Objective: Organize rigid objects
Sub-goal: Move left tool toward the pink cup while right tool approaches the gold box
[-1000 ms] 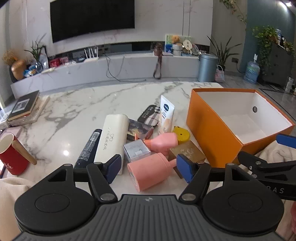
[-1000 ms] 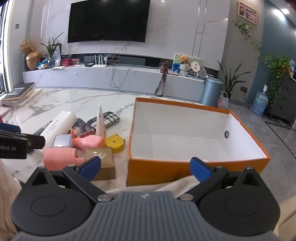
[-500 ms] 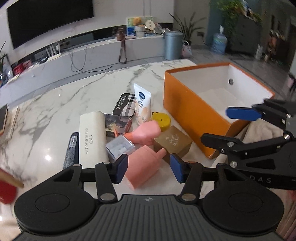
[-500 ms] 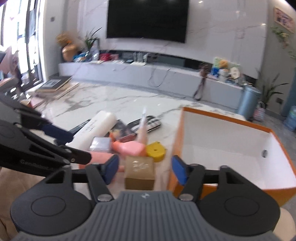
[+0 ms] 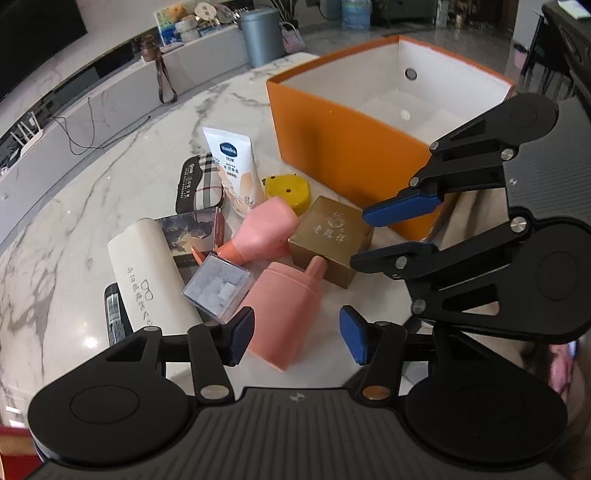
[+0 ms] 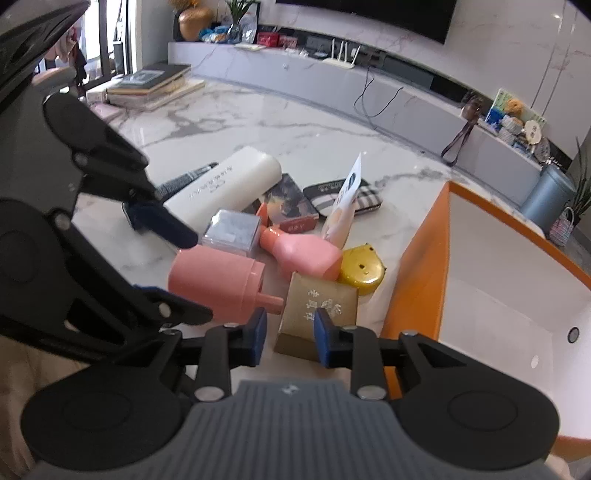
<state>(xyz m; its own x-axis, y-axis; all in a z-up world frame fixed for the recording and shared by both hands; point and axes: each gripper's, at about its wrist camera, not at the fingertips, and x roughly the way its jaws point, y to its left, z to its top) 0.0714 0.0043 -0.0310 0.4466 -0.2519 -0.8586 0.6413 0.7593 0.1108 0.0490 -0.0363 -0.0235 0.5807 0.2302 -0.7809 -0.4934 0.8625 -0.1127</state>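
Item: my right tongs (image 6: 289,334), narrowing, closing around gold box (image 6: 319,308); left tongs (image 5: 297,334), opening, empty, over pink bottle (image 5: 286,314). Risk: box skids toward orange box (image 6: 417,258) at 3 o'clock.

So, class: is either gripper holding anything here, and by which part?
Nothing is held yet. The right gripper is closing around a near corner of the gold box; the left gripper, opening, straddles the pink bottle's base without gripping.

Under me I see the white marble tabletop (image 6: 280,122) with grey veins. At its far left edge lies a stack of books (image 6: 155,83). Behind the tabletop a long low grey cabinet (image 6: 332,85) runs along the wall, with a white router (image 6: 341,55) on it. A grey bin (image 6: 548,197) stands on the floor at the right, and a dark television (image 6: 373,13) hangs above.
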